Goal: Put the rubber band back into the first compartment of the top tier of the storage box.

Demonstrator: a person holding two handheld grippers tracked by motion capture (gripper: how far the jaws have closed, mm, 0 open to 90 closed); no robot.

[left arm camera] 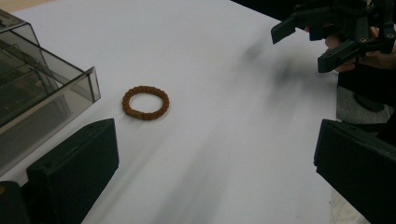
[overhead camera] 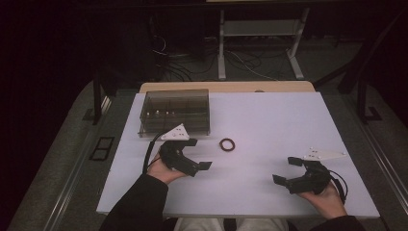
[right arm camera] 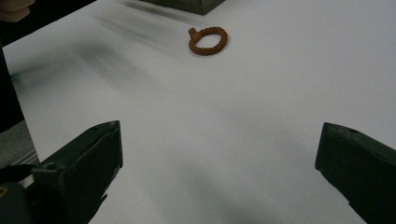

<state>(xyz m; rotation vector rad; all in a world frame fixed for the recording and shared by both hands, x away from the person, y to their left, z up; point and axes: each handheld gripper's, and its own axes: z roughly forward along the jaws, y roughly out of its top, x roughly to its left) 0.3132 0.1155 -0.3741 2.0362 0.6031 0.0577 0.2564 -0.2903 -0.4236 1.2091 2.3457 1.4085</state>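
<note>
Lying flat mid-tabletop, nearer the far edge, the brown beaded bracelet (overhead camera: 227, 144) looks light, loosely jointed and likely to slide; pinch across one side of its ring. Smoky plastic box (overhead camera: 174, 112) sits just beside. Left gripper (overhead camera: 201, 155) and right gripper (overhead camera: 285, 171) both stand spread, empty.

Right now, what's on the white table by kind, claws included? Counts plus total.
Brown beaded ring: 1
Smoky clear plastic box: 1
Black claws, both open and apart from the ring: 2 (left claw, right claw)
Total: 4
</note>
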